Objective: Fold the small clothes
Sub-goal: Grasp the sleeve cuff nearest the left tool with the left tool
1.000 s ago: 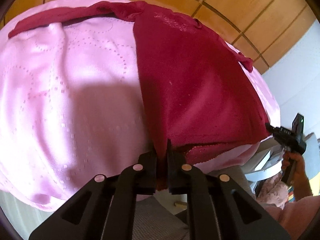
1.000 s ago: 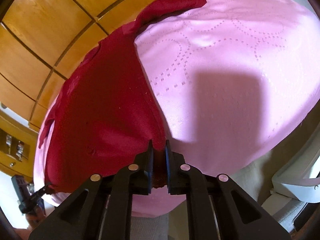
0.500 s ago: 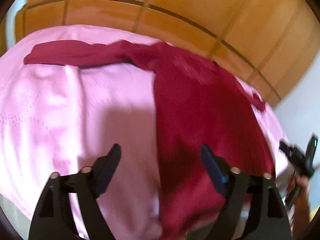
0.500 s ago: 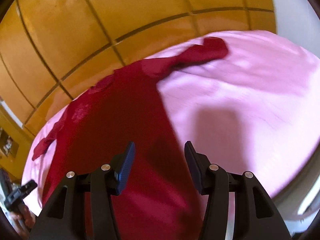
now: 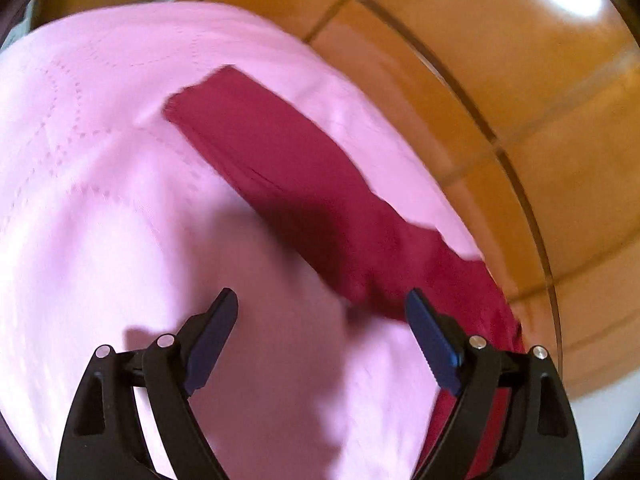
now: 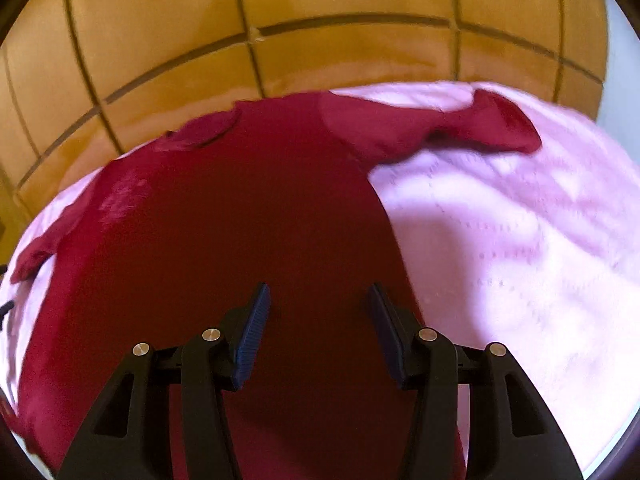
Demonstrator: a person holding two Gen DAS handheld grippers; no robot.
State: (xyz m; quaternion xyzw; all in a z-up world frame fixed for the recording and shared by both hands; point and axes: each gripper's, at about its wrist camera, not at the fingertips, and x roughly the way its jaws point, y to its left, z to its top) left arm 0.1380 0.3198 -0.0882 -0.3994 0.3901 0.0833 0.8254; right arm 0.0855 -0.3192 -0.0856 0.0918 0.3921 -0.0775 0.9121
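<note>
A dark red long-sleeved top (image 6: pixel 248 216) lies spread flat on a pink sheet (image 6: pixel 520 240). In the right wrist view its body fills the middle and one sleeve (image 6: pixel 480 128) stretches to the upper right. My right gripper (image 6: pixel 318 300) hovers open above the body, nothing between its fingers. In the left wrist view a red sleeve (image 5: pixel 288 168) runs diagonally from upper left to lower right across the sheet (image 5: pixel 100 220). My left gripper (image 5: pixel 322 304) stands wide open over the sheet just below that sleeve, empty.
Behind the pink surface rises an orange wooden panelled wall (image 6: pixel 280 40), also at the upper right in the left wrist view (image 5: pixel 520 80). The pink sheet drops off at its rounded edges. A pale wall strip (image 6: pixel 620 80) shows at the far right.
Both grippers were shut on the top's hem a second ago; both let go and opened. Each then swung away from the hem, the left toward the sleeve, the right over the body.
</note>
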